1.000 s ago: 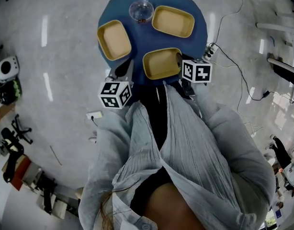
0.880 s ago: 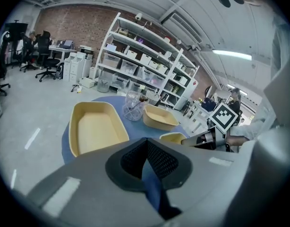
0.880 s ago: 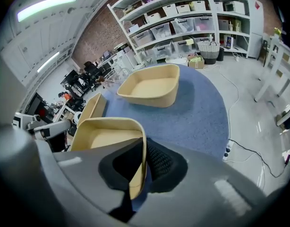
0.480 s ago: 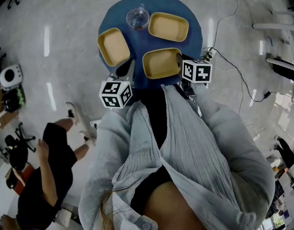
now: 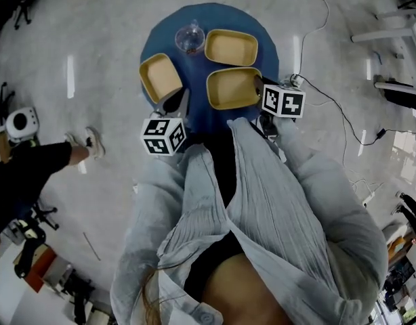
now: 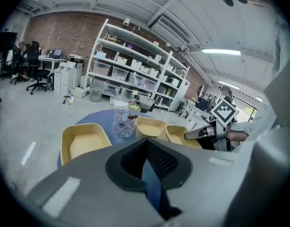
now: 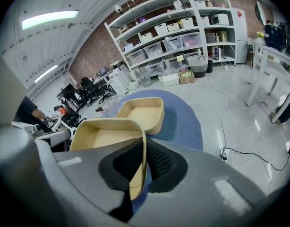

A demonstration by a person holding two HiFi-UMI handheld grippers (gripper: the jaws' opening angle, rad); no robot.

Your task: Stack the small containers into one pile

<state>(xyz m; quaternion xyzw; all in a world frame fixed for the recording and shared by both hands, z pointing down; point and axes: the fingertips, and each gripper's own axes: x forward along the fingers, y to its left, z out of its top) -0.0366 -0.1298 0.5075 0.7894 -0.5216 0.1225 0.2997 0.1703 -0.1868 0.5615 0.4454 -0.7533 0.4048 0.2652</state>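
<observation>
Three shallow, tan-yellow rectangular containers with rounded corners sit open side up and empty on the round blue bench (image 5: 194, 70) in the upper middle of the head view, none stacked on another. The left container (image 5: 160, 77) lies at the bench's left edge, turned at a slant. The far container (image 5: 231, 47) lies toward the top right, apart from the others. The near container (image 5: 232, 88) sits just below it, at the lower right of the bench. Its right-hand wall is pinched between the jaws of the right hand-held gripper (image 7: 141, 155). Whether it is clear of the bench cannot be told.
</observation>
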